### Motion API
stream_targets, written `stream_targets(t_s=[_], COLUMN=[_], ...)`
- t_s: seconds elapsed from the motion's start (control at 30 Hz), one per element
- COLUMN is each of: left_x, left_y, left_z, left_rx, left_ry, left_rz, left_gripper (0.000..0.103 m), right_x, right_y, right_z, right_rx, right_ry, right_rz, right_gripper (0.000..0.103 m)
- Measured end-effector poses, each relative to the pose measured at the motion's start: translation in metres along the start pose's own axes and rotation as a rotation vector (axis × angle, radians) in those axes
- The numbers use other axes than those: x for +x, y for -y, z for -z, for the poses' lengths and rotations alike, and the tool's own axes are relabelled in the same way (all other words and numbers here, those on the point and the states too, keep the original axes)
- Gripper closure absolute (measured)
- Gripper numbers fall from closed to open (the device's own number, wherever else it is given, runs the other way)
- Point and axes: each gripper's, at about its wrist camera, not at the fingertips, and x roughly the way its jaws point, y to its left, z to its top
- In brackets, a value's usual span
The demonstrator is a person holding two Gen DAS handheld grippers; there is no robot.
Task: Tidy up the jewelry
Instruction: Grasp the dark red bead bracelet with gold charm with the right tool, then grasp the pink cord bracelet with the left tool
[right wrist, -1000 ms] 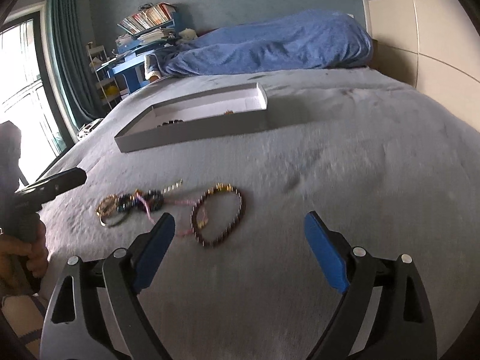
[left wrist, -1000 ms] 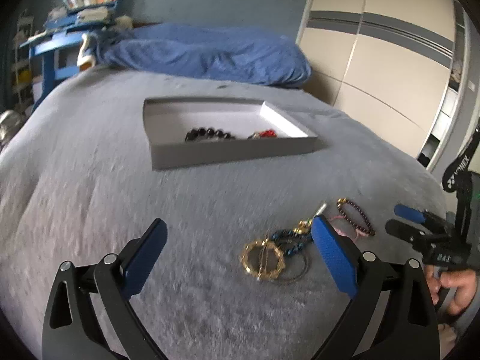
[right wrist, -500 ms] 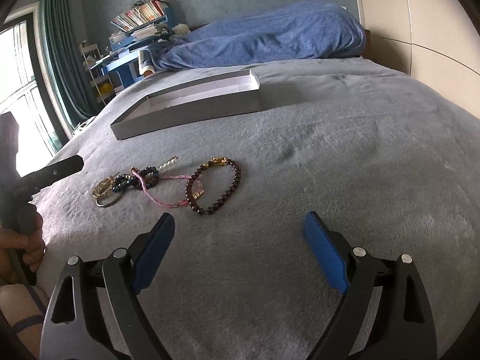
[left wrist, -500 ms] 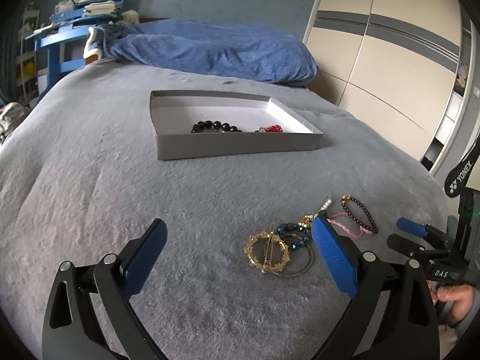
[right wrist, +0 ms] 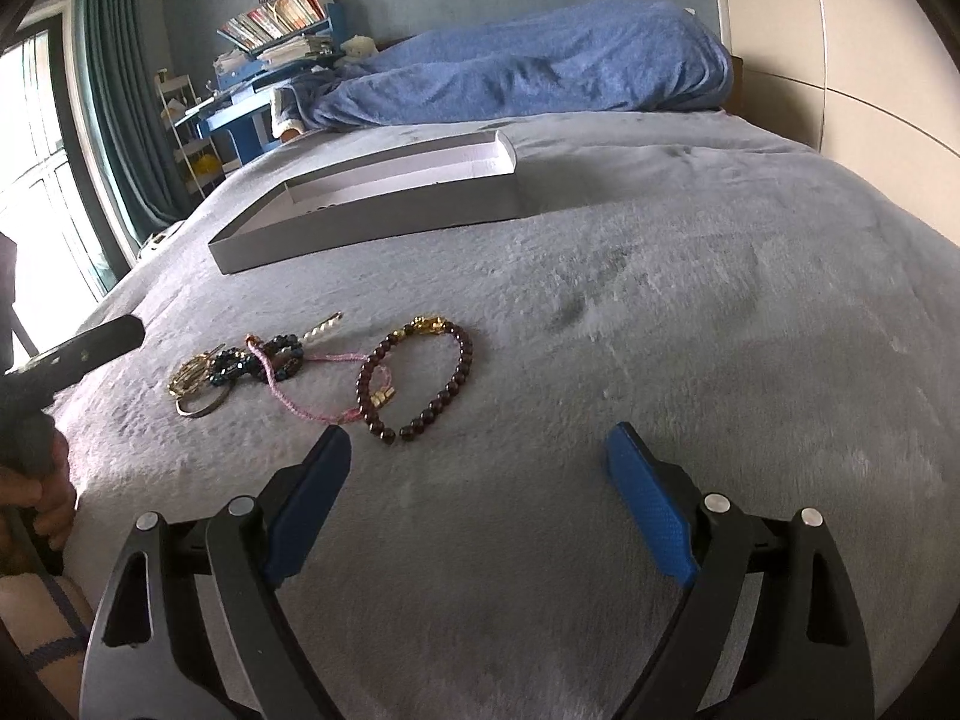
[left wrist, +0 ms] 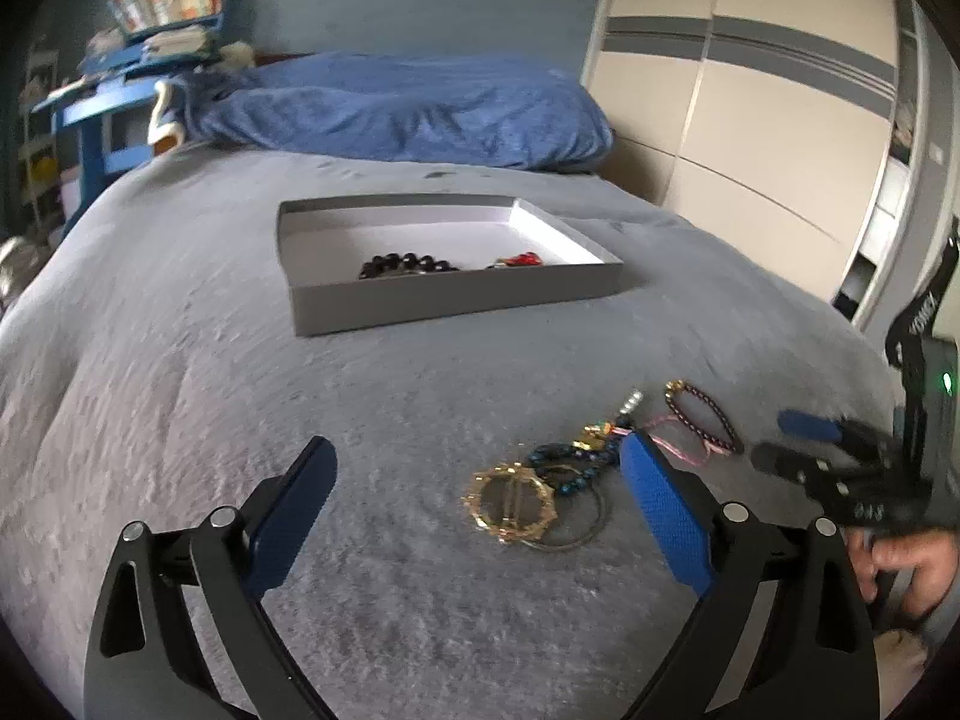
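Both grippers hang over the grey blanket (right wrist: 690, 312), nothing between the fingers. I see the left gripper (left wrist: 477, 483) spread wide, empty; the right gripper (right wrist: 477, 471) likewise spread, empty.

Landmark is the grey box (left wrist: 444, 294) mid-bed. Inside it, against the near wall: a black bead bracelet (left wrist: 408, 264), with a small red piece (left wrist: 522, 259) to its right.

The rest of the jewelry lies loose on the blanket, well short of the box on my side, in a small cluster:
- gold ring-shaped piece (left wrist: 510, 501) resting on a thin metal hoop (left wrist: 579, 531), touching
- dark blue bead string (right wrist: 258, 360) tangled against it
- pink cord (right wrist: 300, 405) running from that tangle to the dark red bead bracelet (right wrist: 420, 384) – the two overlap

In the left view the cluster sits just inside the right finger. In the right view the red bracelet lies just ahead of the left finger (right wrist: 312, 498), not touching.
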Motion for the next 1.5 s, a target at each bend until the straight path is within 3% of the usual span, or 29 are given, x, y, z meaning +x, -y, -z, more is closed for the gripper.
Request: stream_targets(t_s=[0.1, 0.33, 0.4, 0.47, 0.63, 0.8, 0.93, 1.07, 1.27, 1.33, 1.43, 1.5], left_x=[0.001, 0.002, 0.002, 0.003, 0.009, 0.018, 0.030, 0.048, 0.070, 0.072, 0.074, 0.075], left_y=[0.006, 0.007, 0.009, 0.012, 0.026, 0.053, 0.075, 0.094, 0.106, 0.106, 0.105, 0.105], left_z=[0.000, 0.001, 0.001, 0.001, -0.001, -0.003, -0.004, -0.003, 0.000, -0.001, -0.008, -0.012], left_rx=[0.033, 0.041, 0.052, 0.067, 0.144, 0.275, 0.397, 0.546, 0.686, 0.690, 0.666, 0.634], left_ry=[-0.007, -0.013, -0.014, -0.019, -0.059, -0.098, -0.120, -0.144, -0.183, -0.182, -0.177, -0.178], left_rz=[0.004, 0.013, 0.015, 0.022, 0.063, 0.093, 0.068, 0.020, -0.013, -0.009, 0.014, 0.045], left_gripper=[0.009, 0.009, 0.009, 0.009, 0.009, 0.010, 0.013, 0.022, 0.036, 0.043, 0.062, 0.086], right_x=[0.005, 0.033, 0.041, 0.045, 0.046, 0.045, 0.045, 0.044, 0.045, 0.044, 0.044, 0.044], right_y=[-0.003, -0.008, -0.010, -0.011, -0.008, 0.002, 0.012, 0.014, 0.023, 0.021, 0.021, 0.021], right_z=[-0.008, -0.026, -0.029, -0.031, -0.033, -0.037, -0.034, -0.033, -0.033, -0.032, -0.032, -0.032], right_rx=[-0.009, -0.026, -0.045, -0.062, -0.072, -0.056, -0.011, 0.010, 0.066, 0.058, 0.064, 0.064], right_ry=[-0.014, -0.099, -0.120, -0.132, -0.132, -0.116, -0.101, -0.089, -0.094, -0.092, -0.090, -0.088], right_rz=[-0.003, 0.029, 0.041, 0.046, 0.038, 0.044, 0.042, 0.030, -0.005, 0.000, -0.006, -0.008], right_gripper=[0.021, 0.045, 0.058, 0.064, 0.095, 0.097, 0.097, 0.097, 0.097, 0.097, 0.097, 0.097])
